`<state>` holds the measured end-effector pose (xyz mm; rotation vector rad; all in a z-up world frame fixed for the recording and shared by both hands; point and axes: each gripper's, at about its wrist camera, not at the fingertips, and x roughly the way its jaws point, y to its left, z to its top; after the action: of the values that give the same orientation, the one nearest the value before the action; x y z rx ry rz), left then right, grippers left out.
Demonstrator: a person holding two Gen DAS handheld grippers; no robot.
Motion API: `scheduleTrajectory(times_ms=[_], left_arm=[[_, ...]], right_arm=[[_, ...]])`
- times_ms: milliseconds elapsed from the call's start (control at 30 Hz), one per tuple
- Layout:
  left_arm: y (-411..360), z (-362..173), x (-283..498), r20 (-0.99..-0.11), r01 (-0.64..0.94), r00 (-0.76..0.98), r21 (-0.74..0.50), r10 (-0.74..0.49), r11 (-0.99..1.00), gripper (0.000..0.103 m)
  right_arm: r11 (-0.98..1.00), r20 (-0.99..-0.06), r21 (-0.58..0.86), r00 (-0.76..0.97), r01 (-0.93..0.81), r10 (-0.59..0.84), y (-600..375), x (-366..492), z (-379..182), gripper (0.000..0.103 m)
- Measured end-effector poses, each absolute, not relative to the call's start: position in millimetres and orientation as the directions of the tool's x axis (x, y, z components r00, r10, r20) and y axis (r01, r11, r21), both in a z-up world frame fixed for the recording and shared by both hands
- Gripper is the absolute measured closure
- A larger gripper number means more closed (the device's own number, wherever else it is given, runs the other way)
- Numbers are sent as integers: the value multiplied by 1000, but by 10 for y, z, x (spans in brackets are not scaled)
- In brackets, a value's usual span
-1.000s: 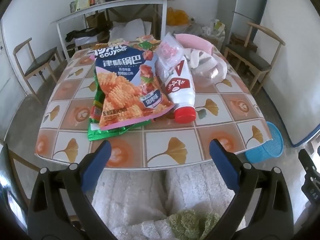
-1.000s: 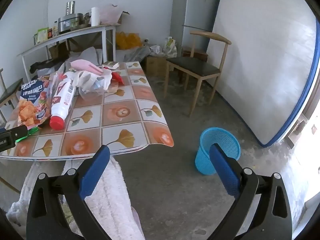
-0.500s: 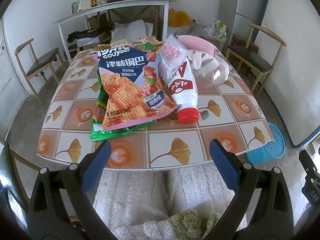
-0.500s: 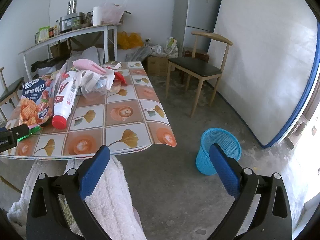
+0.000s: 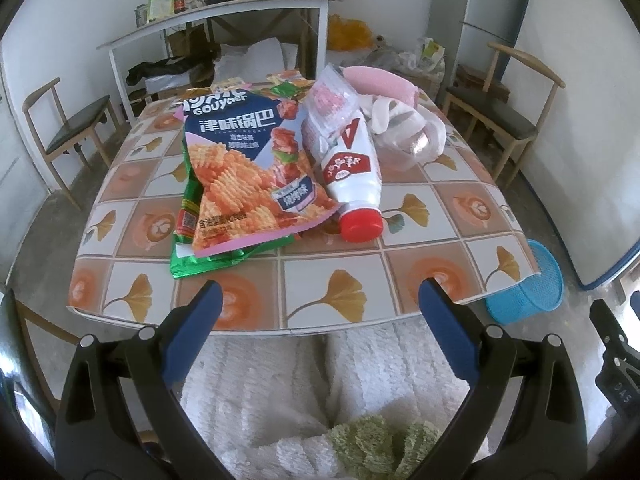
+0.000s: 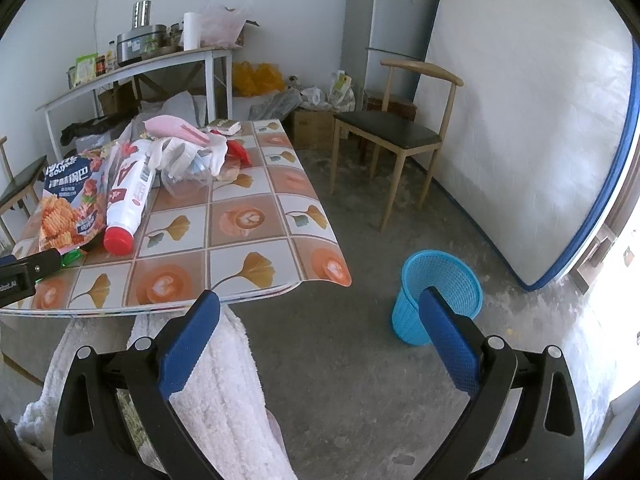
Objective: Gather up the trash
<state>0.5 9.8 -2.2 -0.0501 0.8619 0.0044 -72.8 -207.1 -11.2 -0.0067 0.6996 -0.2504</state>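
A blue-and-orange snack bag point(image 5: 244, 176) point(image 6: 70, 204) lies on the tiled table point(image 5: 320, 292) point(image 6: 248, 256), over a green wrapper point(image 5: 208, 262). Beside it lies a white bottle with a red cap point(image 5: 352, 172) point(image 6: 128, 204), and behind that a heap of plastic bags and a pink item point(image 5: 400, 120) point(image 6: 188, 148). A blue mesh bin point(image 5: 532, 288) point(image 6: 438, 292) stands on the floor right of the table. My left gripper point(image 5: 318, 304) hangs open at the table's near edge. Over the floor, short of the bin, my right gripper point(image 6: 320, 312) is open and empty.
Wooden chairs stand left point(image 5: 68, 128) and right point(image 5: 504, 112) point(image 6: 396, 136) of the table. A white shelf table point(image 5: 216, 20) with pots is at the back wall, a fridge point(image 6: 388, 16) in the corner. White fluffy clothing point(image 5: 320, 380) point(image 6: 224, 392) of the person fills the foreground.
The left gripper has edged slightly closer to the table, so the trash looks a little nearer. The right view has shifted a little toward the table. Both grippers stay open.
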Motion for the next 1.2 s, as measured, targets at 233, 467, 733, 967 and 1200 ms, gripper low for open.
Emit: scheduleTrajectory(times_ms=[233, 467, 733, 967, 1200], left_arm=[[68, -18, -9, -756, -18, 654, -43, -21, 999, 9], [71, -19, -13, -757, -18, 653, -47, -24, 999, 9], [69, -16, -18, -757, -20, 653, -47, -23, 999, 9], [63, -13, -21, -756, -19, 654, -47, -23, 999, 9], [82, -17, -17, -757, -25, 653, -46, -19, 999, 9]], right_arm=[[968, -633, -85, 737, 237, -236, -2115, -752, -109, 6], [968, -637, -81, 735, 236, -232, -2134, -759, -105, 6], [969, -636, -81, 736, 235, -231, -2129, -756, -110, 6], [969, -636, -80, 736, 234, -231, -2129, -757, -109, 6], [970, -635, -82, 739, 228, -227, -2090, -743, -94, 6]])
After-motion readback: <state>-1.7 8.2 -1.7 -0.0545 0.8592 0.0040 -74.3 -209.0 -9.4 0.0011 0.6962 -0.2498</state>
